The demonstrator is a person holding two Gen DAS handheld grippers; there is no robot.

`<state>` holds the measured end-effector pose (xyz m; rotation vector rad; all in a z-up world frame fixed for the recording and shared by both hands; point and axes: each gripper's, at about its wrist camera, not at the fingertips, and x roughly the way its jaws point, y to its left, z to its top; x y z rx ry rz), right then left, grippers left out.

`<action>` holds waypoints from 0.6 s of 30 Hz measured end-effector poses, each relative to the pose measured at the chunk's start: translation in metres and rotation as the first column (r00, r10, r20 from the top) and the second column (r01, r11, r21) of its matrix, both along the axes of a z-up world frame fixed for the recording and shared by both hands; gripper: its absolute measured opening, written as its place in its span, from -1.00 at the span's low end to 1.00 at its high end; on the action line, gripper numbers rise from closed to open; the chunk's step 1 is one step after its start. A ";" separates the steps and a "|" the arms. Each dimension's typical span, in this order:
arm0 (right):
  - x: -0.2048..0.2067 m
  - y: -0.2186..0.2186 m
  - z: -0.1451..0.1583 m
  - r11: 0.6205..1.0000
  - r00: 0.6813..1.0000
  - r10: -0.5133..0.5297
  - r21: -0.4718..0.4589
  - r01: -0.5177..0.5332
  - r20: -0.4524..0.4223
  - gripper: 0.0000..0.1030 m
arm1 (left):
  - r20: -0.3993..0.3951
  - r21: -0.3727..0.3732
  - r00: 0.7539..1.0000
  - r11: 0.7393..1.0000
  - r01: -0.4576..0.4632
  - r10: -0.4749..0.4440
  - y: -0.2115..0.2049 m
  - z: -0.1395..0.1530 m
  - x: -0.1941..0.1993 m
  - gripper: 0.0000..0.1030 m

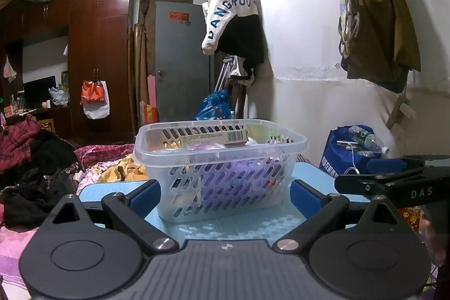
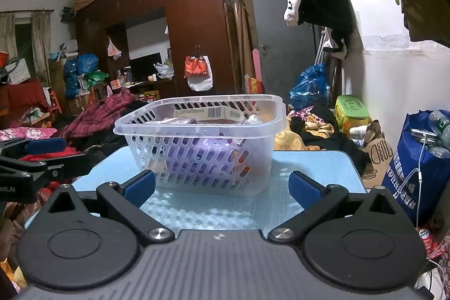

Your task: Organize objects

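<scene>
You're holding both grippers low over the near edge of the blue tabletop [image 1: 239, 227], each pointing at the clear slotted basket [image 1: 219, 176] that's sitting on it. Your left gripper [image 1: 225, 194] is standing wide open w/ nothing between its blue pads [image 1: 147, 196]; the basket's near wall is sitting just past the fingertips, not touching either one. Your right gripper [image 2: 222, 186] is spread wide too, also empty, its pads [image 2: 305, 187] flanking the basket's lower front w/ a gap on both sides. In the left view the right gripper is showing at the right edge, just beside the tabletop; in the right view the left one is showing at the left edge the same way. The basket is sitting upright, roughly mid-tabletop, already holding several things: a flat box [image 1: 213, 137] w/ a barcode is lying across the top, purple packaging [image 2: 205, 151] is showing thru the slots, and there are other small items you can't make out. Behind the tabletop a bed [image 1: 33, 159] is piled w/ clothes, a brown wardrobe [image 1: 98, 47] and a grey door [image 1: 182, 61] are standing at the back, and a white-and-black top [image 1: 233, 18] is hanging from a rail by the wall. A blue bag [image 2: 416, 173] w/ water bottles is sitting off to the right of the tabletop.
</scene>
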<state>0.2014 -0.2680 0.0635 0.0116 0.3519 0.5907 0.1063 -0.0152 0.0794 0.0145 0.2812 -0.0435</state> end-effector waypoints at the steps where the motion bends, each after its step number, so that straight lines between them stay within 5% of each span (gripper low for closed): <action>1: 0.000 0.000 0.000 1.000 1.000 0.000 0.001 0.000 -0.001 1.00 | 0.000 -0.001 1.000 1.000 0.000 0.000 0.001 0.000 0.000 0.93; 18: -0.001 0.001 0.000 1.000 1.000 0.000 -0.001 0.000 -0.001 1.00 | -0.005 -0.004 1.000 1.000 0.001 -0.001 0.001 -0.001 0.003 0.93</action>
